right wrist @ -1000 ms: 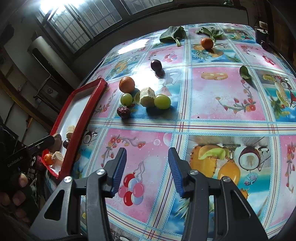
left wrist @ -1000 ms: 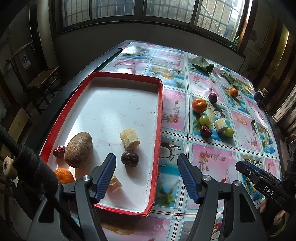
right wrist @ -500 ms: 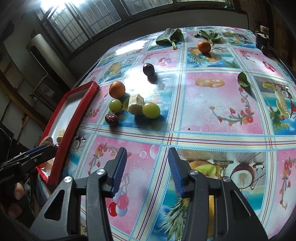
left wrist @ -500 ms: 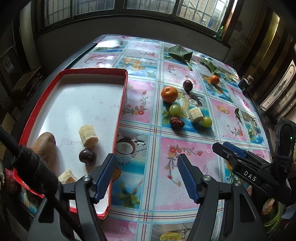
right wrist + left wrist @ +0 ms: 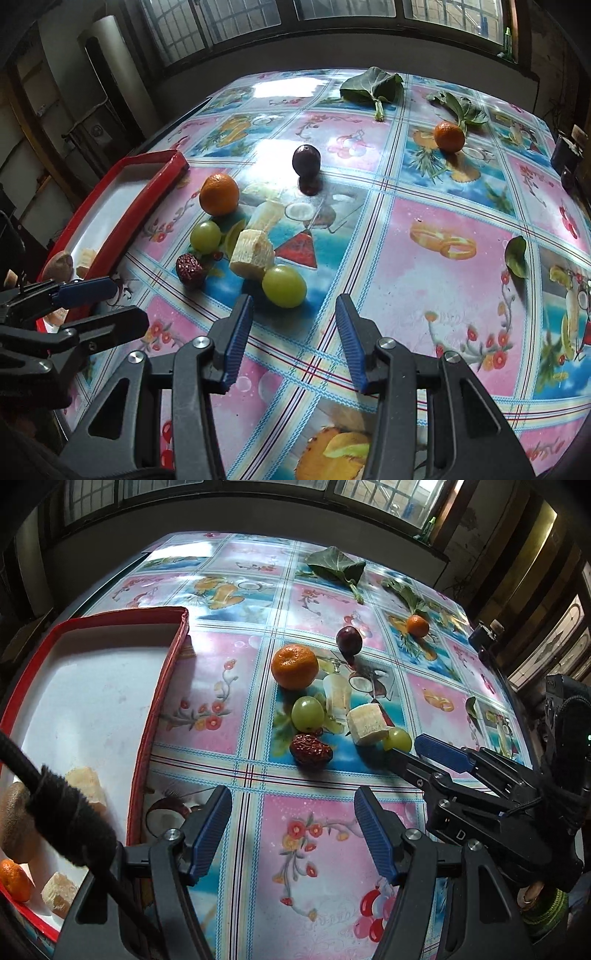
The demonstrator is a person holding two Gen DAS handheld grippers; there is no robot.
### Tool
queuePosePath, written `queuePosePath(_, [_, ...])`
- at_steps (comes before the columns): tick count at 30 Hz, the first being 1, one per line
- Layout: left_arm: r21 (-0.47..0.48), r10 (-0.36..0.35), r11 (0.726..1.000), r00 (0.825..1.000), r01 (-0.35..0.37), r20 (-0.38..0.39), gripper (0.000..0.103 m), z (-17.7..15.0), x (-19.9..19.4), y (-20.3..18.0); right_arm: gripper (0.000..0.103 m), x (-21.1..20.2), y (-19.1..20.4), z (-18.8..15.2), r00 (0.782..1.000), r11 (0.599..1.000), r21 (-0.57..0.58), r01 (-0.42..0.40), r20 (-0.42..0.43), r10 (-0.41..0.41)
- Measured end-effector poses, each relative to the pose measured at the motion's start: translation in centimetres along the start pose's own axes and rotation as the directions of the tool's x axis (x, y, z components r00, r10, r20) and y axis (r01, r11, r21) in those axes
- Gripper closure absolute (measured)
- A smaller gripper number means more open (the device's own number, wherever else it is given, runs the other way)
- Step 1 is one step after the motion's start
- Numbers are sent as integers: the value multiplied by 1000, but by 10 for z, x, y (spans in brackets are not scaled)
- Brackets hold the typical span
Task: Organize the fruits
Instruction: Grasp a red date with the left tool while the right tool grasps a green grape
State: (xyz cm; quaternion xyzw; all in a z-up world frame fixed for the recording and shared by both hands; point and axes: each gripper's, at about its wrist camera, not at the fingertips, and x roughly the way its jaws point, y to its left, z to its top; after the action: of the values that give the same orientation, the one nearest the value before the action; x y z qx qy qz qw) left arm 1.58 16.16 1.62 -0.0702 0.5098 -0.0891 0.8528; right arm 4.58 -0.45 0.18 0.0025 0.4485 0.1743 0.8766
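Green grape [image 5: 284, 285] is sitting on the tablecloth [image 5: 406, 273], touching the banana chunk [image 5: 252, 253]; right gripper [image 5: 293, 343] is hovering just before it, jaws closing on nothing, while left gripper [image 5: 293, 836] is hanging spread wide, empty, near the red tray [image 5: 155, 716]

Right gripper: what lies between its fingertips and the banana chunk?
In the right wrist view, a green grape lies between the right gripper and the banana chunk, touching the chunk.

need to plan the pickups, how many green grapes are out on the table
2: one green grape just below the big orange, the other green grape right in front of the right gripper. None visible in the tray, though it's partly hidden.
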Motion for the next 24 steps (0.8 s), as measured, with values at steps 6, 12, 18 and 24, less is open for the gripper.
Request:
queuePosePath(6, [-14,-8,1000,1000,8,-21,34,9,16,1,75,5,3,5,999,998,-51,-33,-1,33])
queuePosePath(12, [-6,-18,1000,1000,18,-6,42,15,24,-7,76,-6,-3,-1,999,999,-5,-42,13,42])
queuePosePath(18, [14,-27,1000,1000,28,-11,75,17,27,-13,76,-32,-15,-16,996,993,98,-72,62,66])
queuePosePath(24, [14,-24,1000,1000,24,-3,75,7,18,-11,76,-46,-20,-30,992,980,175,-98,92,83])
